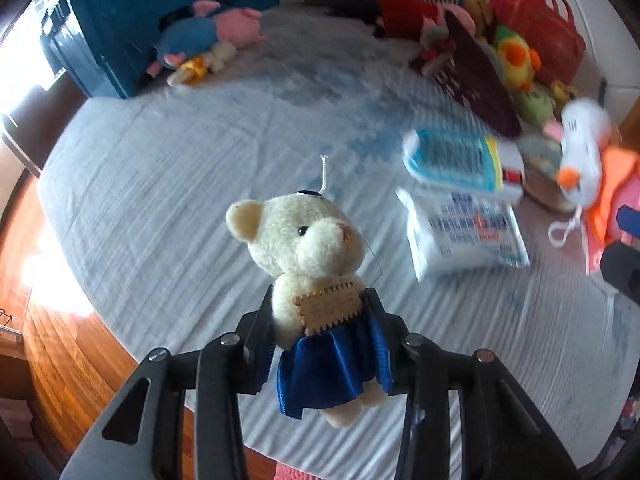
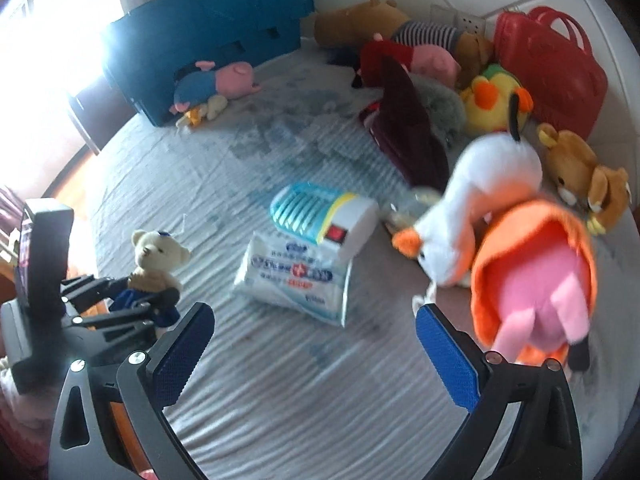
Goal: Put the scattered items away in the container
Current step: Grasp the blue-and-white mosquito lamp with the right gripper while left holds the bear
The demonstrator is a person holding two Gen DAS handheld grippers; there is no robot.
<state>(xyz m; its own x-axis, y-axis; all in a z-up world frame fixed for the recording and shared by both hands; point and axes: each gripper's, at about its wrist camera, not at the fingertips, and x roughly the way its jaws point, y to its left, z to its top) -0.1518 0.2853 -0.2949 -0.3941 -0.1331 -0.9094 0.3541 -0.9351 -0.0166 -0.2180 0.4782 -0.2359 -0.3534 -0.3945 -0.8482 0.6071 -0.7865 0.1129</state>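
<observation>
My left gripper (image 1: 320,304) is shut on a small cream teddy bear (image 1: 308,248) in a blue skirt, held upright above the bed; the right wrist view shows the same bear (image 2: 156,256) at the left. My right gripper (image 2: 314,320) is open with nothing between its blue pads, hovering over the sheet. A blue crate (image 1: 168,12), the container, lies at the far left of the bed, also visible as the blue crate (image 2: 212,36). A pink-and-blue plush pig (image 1: 208,36) rests against it. A white goose plush (image 2: 480,200) and a pink plush in an orange hood (image 2: 536,272) lie by my right fingers.
A tissue pack (image 2: 292,276) and a white-and-blue device (image 2: 320,216) lie mid-bed. Several plush toys, a maroon basket (image 2: 408,132) and a red bag (image 2: 552,68) crowd the far right. The bed edge drops to a wooden floor (image 1: 60,320) on the left.
</observation>
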